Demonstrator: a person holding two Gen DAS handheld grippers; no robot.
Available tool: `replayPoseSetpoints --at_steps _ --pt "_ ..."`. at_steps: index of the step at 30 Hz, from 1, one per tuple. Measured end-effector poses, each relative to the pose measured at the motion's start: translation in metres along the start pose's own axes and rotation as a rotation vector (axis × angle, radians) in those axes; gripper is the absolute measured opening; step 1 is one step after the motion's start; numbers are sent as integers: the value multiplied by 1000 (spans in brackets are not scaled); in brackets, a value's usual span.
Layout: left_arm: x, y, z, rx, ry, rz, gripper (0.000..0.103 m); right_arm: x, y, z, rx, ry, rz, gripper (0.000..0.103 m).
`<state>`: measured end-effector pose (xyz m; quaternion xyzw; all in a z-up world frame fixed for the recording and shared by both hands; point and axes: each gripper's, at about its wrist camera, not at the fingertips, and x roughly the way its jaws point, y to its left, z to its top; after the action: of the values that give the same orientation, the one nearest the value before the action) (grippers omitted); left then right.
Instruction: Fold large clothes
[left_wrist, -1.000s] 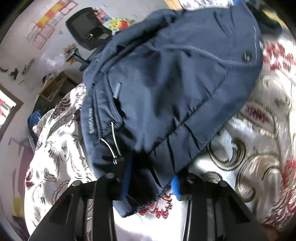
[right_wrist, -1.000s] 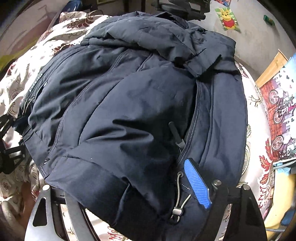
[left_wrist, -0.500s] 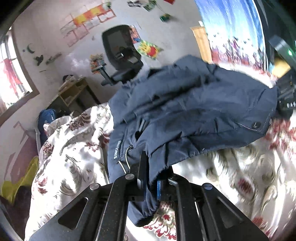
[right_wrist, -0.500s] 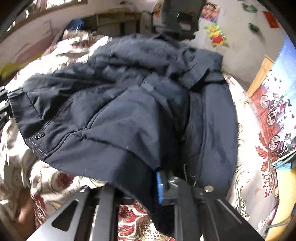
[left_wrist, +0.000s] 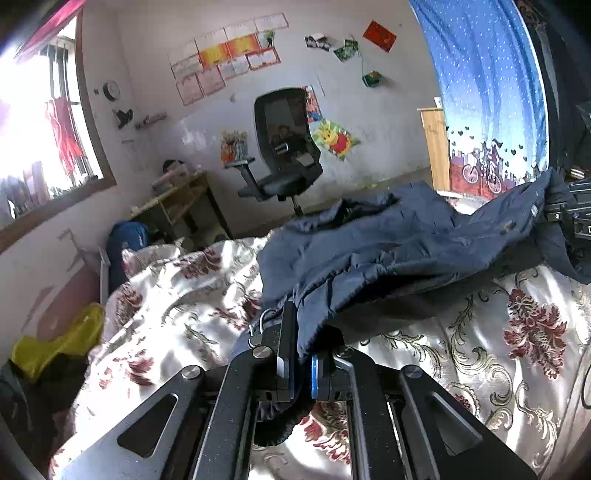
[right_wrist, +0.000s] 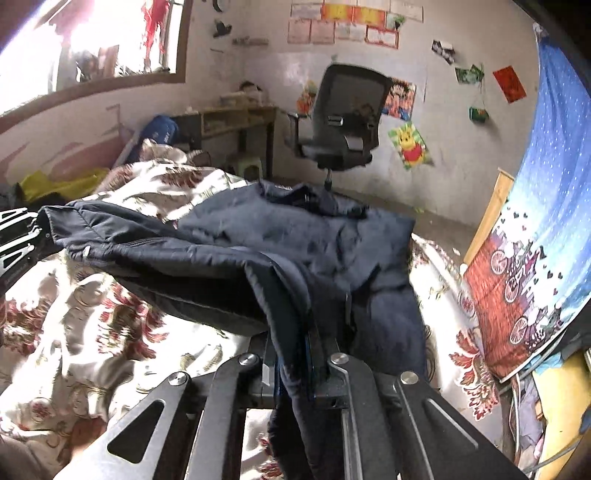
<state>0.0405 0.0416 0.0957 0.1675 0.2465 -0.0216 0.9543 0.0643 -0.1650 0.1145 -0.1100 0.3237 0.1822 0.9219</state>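
Observation:
A dark navy padded jacket lies spread over a bed with a white floral cover. My left gripper is shut on the jacket's hem corner near a metal cord toggle and holds it above the cover. My right gripper is shut on the opposite hem corner of the jacket, which sags between the two grippers. The right gripper also shows at the right edge of the left wrist view. The left gripper shows at the left edge of the right wrist view.
A black office chair and a wooden desk stand by the far wall beyond the bed. A blue curtain hangs on the right. A yellow bag lies at the bed's left side. The floral cover lies under the raised hem.
Both grippers closed on the jacket's hem corners and lifted and pulled them back. The views tilted up from the jacket towards the room.

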Motion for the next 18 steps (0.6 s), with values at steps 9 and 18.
replayPoseSetpoints --at_steps 9,18 --pt "-35 15 33 -12 -24 7 5 -39 9 28 -27 -66 13 8" --pt "3 23 77 1 30 24 5 -8 -7 67 -38 -71 -20 8"
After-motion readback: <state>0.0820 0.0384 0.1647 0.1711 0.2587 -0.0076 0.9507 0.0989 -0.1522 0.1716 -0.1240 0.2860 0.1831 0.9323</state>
